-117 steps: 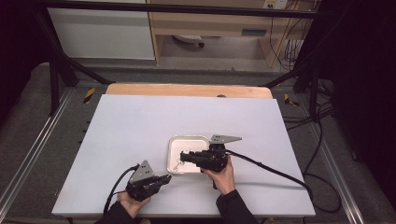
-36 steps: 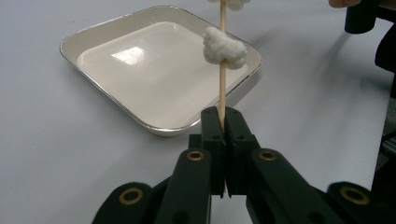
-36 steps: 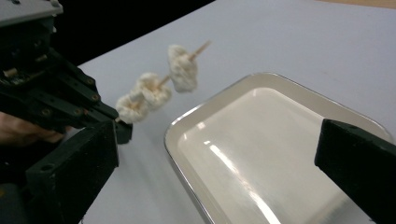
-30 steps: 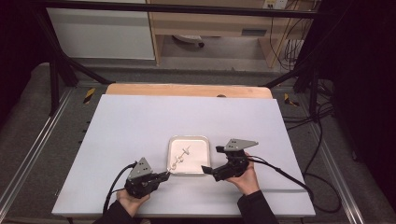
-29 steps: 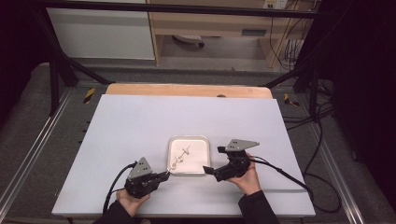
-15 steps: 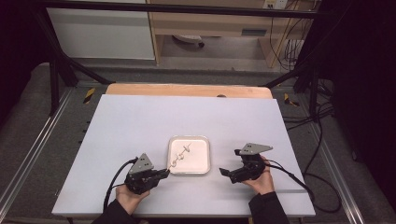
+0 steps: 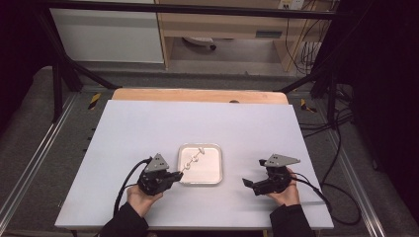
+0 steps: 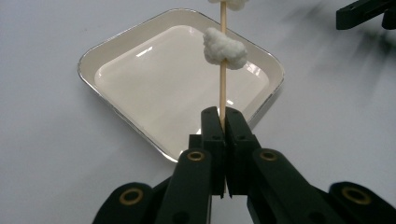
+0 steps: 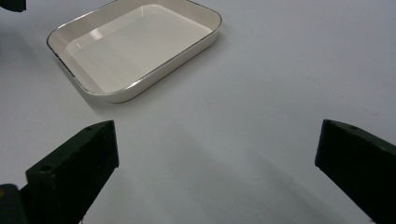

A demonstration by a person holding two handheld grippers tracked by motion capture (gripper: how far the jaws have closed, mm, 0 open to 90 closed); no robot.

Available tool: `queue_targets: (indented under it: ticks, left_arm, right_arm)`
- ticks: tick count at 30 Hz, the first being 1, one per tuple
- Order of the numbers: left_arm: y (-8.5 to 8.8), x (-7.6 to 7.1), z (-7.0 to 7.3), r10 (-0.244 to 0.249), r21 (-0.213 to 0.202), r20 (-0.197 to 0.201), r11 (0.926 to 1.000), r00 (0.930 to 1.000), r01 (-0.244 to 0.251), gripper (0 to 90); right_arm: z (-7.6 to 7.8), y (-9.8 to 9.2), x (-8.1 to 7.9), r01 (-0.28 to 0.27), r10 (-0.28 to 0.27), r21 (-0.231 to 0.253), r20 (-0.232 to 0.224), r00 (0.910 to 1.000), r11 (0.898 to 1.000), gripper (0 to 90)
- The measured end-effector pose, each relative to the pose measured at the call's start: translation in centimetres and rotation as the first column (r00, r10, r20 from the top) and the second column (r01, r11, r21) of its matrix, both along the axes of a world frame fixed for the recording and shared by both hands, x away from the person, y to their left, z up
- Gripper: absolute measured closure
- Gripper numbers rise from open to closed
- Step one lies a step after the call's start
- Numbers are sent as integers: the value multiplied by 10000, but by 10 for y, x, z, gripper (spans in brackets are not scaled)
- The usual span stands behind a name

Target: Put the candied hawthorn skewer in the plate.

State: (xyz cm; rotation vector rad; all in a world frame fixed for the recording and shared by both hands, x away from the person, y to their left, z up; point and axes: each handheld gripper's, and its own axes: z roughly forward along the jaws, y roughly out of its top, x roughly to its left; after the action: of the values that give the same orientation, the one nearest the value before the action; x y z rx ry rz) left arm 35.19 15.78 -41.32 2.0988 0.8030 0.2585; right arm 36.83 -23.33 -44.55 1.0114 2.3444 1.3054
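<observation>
**Skewer pinched over the tray**

The wooden skewer (image 8: 222, 88) with white puffy lumps (image 8: 225, 46) threaded on it hangs over the cream tray (image 7: 213, 174), poking toward 1 o'clock from the left gripper (image 7: 174, 176), whose jaws are squeezed tight on its bare end. The tray sits near the table's (image 7: 148, 128) front edge. The right gripper (image 7: 247, 182) is off at 3 o'clock from the tray, jaws spread wide, nothing between them.

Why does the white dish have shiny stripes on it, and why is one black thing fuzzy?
Left gripper view: lamp glare streaks the tray; the right gripper at the top corner is out of focus. Right gripper view: similar glare on the tray. High view: dark surroundings, evenly lit table.
</observation>
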Motion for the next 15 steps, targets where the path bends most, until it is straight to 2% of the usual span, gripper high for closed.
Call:
queue_targets:
  ticks: [6, 9, 15]
  left_arm:
    - [-7, 12, 3, 157, 294, -162, 9995, 9997, -152, 883]
    - [-12, 18, 2, 288, 483, -313, 9985, 9991, -273, 883]
    - [-24, 29, -7, 556, 1091, -607, 9928, 9966, -487, 883]
  right_arm:
    - [0, -6, -2, 171, -171, -101, 9, 9999, 9998, 3]
    - [0, -7, -3, 140, -140, 29, 68, 9999, 9999, 3]
    - [-3, -9, -4, 101, -101, 94, -38, 9999, 9999, 3]
